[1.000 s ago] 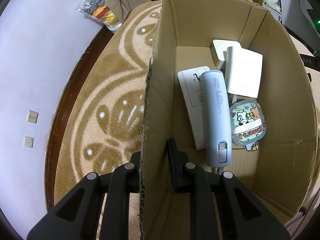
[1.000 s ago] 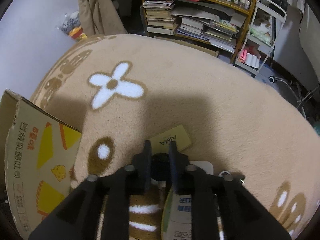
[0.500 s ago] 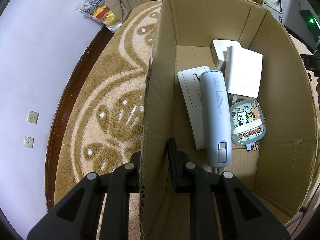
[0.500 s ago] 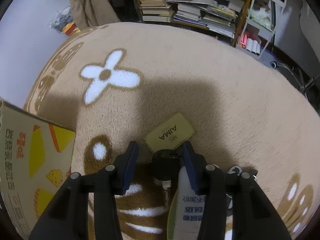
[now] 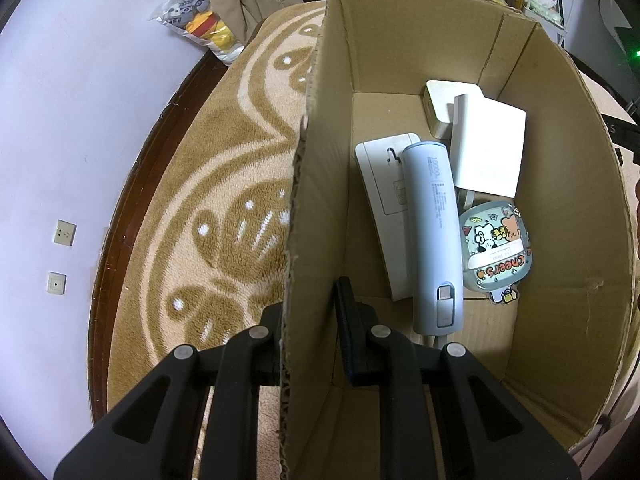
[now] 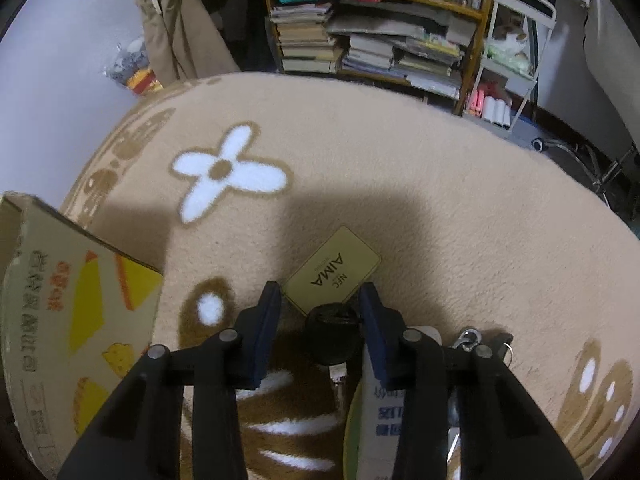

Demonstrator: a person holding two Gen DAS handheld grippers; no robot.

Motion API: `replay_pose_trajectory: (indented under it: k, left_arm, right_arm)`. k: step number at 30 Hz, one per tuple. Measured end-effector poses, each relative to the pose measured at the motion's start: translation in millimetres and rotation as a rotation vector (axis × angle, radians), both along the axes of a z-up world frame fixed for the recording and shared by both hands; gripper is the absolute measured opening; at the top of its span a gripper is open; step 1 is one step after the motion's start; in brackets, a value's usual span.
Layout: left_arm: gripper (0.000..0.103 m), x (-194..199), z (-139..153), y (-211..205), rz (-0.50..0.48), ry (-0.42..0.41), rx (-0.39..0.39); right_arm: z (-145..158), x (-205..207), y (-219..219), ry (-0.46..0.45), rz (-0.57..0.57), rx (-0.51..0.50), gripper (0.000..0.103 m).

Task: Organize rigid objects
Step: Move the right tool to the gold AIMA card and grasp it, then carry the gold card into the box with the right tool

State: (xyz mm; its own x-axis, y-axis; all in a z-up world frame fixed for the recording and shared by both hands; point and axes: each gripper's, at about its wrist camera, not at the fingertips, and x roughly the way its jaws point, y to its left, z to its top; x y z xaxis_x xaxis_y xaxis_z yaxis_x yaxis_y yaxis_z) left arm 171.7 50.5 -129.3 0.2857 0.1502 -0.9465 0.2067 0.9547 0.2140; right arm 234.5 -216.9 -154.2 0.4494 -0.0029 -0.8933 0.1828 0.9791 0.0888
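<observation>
Box (image 5: 400,60), cardboard, sits on carpet (image 5: 224,200); left claw (image 5: 308,320) pinches its near wall, one finger outside, one inside. Likely steadying box so it won't slide or tip while items go in.

Inside box, flat on bottom: pale blue power bank (image 5: 434,232) lying over white flat device (image 5: 380,184); white adapter block (image 5: 444,104) w/ white card-like box (image 5: 488,148) leaning on it; cartoon sticker disc (image 5: 496,248) just beside power bank. All packed toward far/right side, near-left floor bare.

Right claw (image 6: 320,312) spread wide, low over carpet, fingers straddling black key head (image 6: 330,328). Not gripping anything; key lies btwn fingers, touching right one or nearly so — can't tell. Yellow NFC card (image 6: 334,272) lies just ahead of key, flat on carpet. White tube w/ blue print (image 6: 384,412) under right finger, partly hidden; key ring hardware (image 6: 468,338) beside it.

Box corner w/ yellow print (image 6: 80,320) visible at left of right-wrist view, near.

Judgement: pick of key is step in hand; close on head, then carry left into box. Risk: card or ring dragging along if linked.
</observation>
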Motion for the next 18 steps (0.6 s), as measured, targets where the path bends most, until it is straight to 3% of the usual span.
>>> replay_pose_trajectory:
  k: [18]
  left_arm:
    - [0.018, -3, 1, -5, -0.011, -0.013, 0.022]
  right_arm:
    - [84, -25, 50, -0.236, 0.154, 0.072, 0.043]
